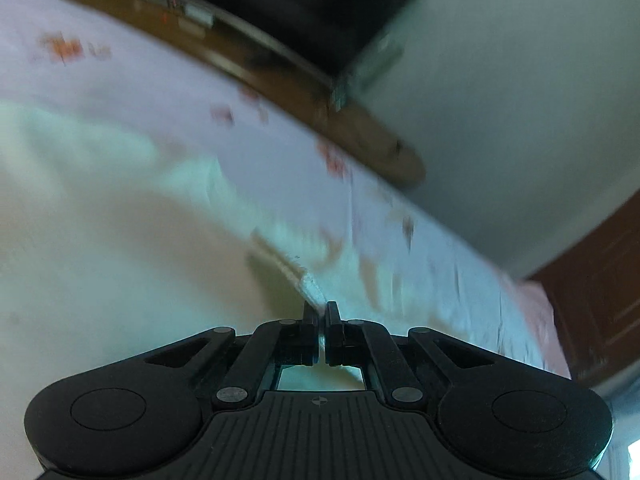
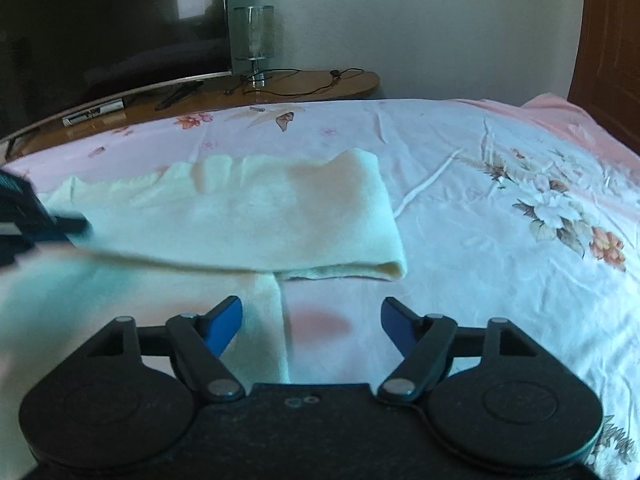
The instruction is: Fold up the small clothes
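Cloth: a pale cream garment [image 2: 248, 216] lies on the bed, its far part already doubled into a long band, a second flap running toward the camera below it.
Handling: soft, light, fleecy by the look of it; it should drape and drag, not slide cleanly, so lift it, don't shove it.
Where to grip: the hemmed edge or a corner, thin enough for a pinch.
Left gripper [image 1: 321, 316]: jaws pinched together, and a ribbed hem of the cloth sits right between the tips, so it looks clamped.
Right gripper [image 2: 311, 320]: blue fingers [image 2: 224, 326] spread wide, nothing between them, hovering over the near flap's edge.
Folded end: the rounded fold on the right [image 2: 394, 268] looks neat.
Bedsheet [image 2: 500, 216]: floral, wrinkled, plenty of open room to the right.
Edges: wooden shelf [image 2: 304, 88] with lamp [image 2: 254, 40] and television [image 2: 112, 20] beyond the bed, well apart.
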The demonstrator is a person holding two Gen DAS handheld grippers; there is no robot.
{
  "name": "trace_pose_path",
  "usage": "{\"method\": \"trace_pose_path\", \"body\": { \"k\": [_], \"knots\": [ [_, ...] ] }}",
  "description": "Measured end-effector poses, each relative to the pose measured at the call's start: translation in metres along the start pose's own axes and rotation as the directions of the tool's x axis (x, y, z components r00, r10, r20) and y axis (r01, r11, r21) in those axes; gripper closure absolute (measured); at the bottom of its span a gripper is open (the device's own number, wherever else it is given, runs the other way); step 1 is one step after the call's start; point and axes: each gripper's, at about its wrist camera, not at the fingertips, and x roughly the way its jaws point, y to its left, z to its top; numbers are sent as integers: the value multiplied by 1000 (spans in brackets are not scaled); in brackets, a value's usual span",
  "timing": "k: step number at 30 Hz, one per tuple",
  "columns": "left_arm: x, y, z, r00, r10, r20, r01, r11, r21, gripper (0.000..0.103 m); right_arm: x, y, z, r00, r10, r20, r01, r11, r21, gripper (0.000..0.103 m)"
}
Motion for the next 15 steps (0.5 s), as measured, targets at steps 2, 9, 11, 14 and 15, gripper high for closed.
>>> {"method": "trace_pose_path", "body": {
  "k": [2,9,11,14,15],
  "knots": [
    [-17,11,14,999,14,51,-13,1000,-17,100,2,-1,0,1000,-8,-3,8,1000,5,24],
    [-60,65,33,979,148,138,-149,989,-6,100,19,5,15,999,46,8,-47,998,49,45],
    [-65,80,32,974,179,139,-176,984,-29,101,28,6,19,997,77,-10,-76,995,66,66],
    [-64,97,29,965,223,137,-217,975,-55,100,33,8,21,992,123,-17,-122,990,68,90],
    [-64,105,26,963,232,134,-226,972,-61,100,32,7,21,993,118,-11,-117,991,71,91]
  ]
}}
